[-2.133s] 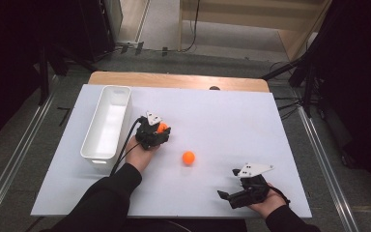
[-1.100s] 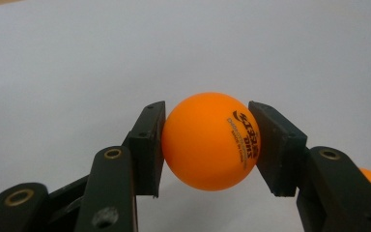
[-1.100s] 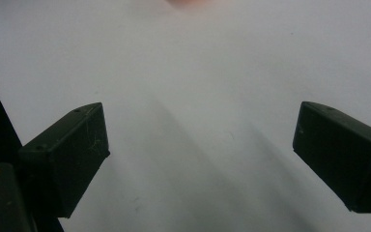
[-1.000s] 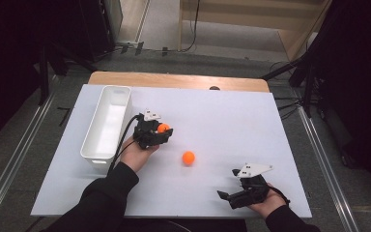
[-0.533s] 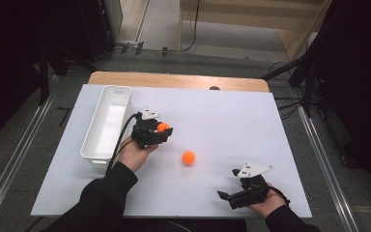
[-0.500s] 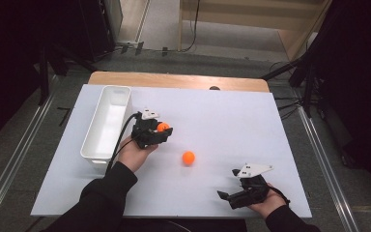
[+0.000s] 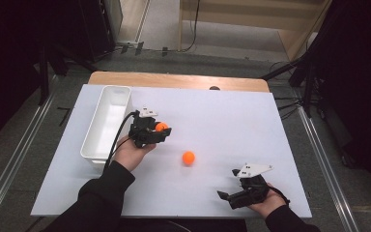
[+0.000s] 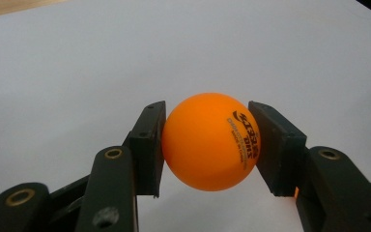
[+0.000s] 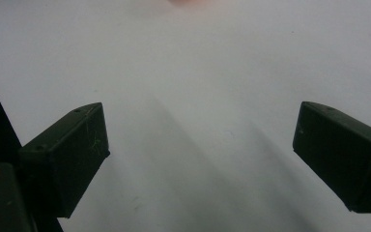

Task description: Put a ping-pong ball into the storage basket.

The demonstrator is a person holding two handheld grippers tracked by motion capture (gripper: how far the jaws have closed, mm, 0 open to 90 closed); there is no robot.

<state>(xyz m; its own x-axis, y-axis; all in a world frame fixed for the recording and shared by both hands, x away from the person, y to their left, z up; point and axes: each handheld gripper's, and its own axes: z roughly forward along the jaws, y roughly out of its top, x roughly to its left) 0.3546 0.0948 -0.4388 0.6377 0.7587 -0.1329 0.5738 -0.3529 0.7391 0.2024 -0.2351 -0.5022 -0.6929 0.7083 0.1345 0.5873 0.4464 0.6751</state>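
An orange ping-pong ball (image 8: 207, 141) with dark print sits squeezed between the two black pads of my left gripper (image 8: 206, 145). From above, that gripper (image 7: 160, 129) is held over the white table just right of the white bin, with the ball (image 7: 161, 126) at its tip. A second orange ball (image 7: 188, 157) lies loose on the table, between the two hands. Near the front edge at the right, my right gripper (image 7: 225, 193) rests low and points left. In its own view the right gripper (image 9: 200, 159) has its jaws wide apart over bare white table.
A long white bin (image 7: 104, 126) stands lengthwise at the table's left side, close to the left hand. The white table top (image 7: 232, 121) ends in a wooden strip at the back. A black cable trails from the left gripper toward the person's sleeve.
The left hand has drifted slightly left and away with the ball in its jaws. The loose ball and the right hand have kept still.
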